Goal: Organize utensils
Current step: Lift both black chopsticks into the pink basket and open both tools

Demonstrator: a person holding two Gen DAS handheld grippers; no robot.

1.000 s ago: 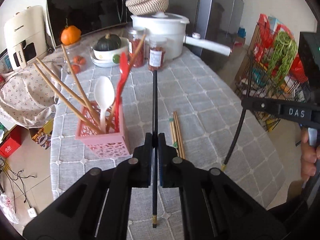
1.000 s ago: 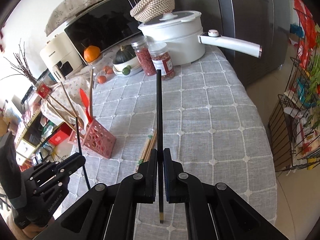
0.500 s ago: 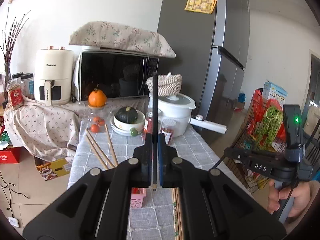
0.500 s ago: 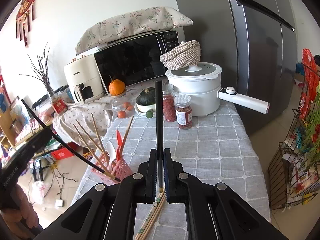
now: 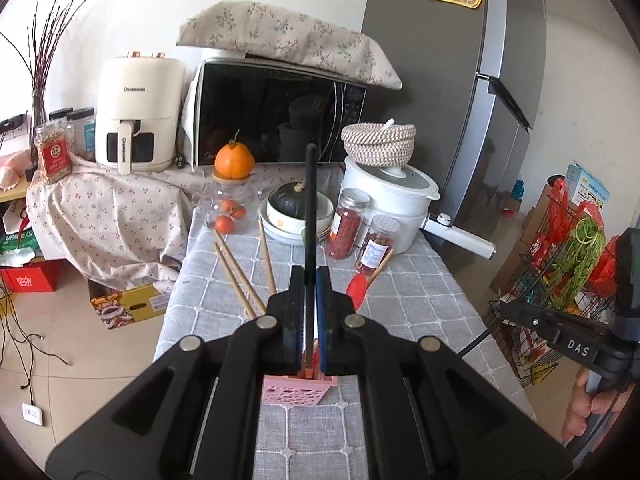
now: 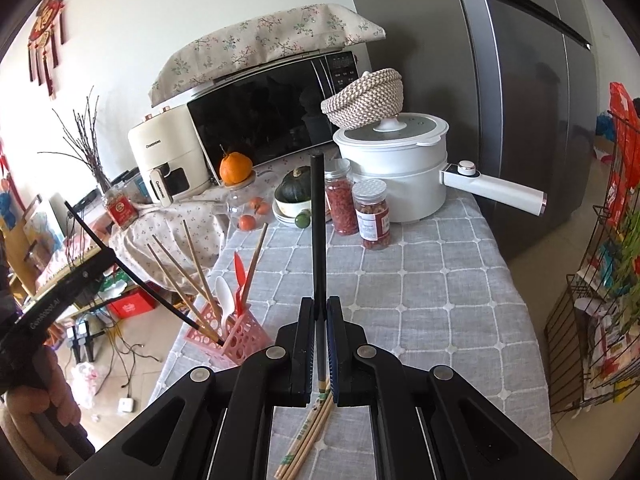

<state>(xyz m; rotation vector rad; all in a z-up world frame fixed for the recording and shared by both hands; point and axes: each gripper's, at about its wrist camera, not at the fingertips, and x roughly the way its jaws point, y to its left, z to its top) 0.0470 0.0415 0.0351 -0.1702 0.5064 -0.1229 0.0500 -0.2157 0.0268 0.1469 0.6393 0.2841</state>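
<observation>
A long desk (image 6: pixel 420 280) covered with a grey checked cloth is seen, with a microwave and a white pot at its far end. Near its left edge stands a pink perforated plastic utensil basket (image 6: pixel 240 336), in which several wooden chopsticks, a white plastic spoon (image 6: pixel 224 296) and a red plastic utensil (image 6: pixel 240 276) are already held, so part of the sorting is judged done. A small bundle of loose wooden chopsticks (image 6: pixel 308 436) is left lying on the cloth beside the basket.

The left tool (image 5: pixel 308 300) is pressed together on a thin black chopstick (image 5: pixel 310 208), whose lower tip is seen in the right wrist view at the basket's rim. The right tool (image 6: pixel 320 320) is pinched on a second black chopstick (image 6: pixel 318 220), held upright above the loose bundle. Both black chopsticks and the bundle are judged left to be put in.
</observation>
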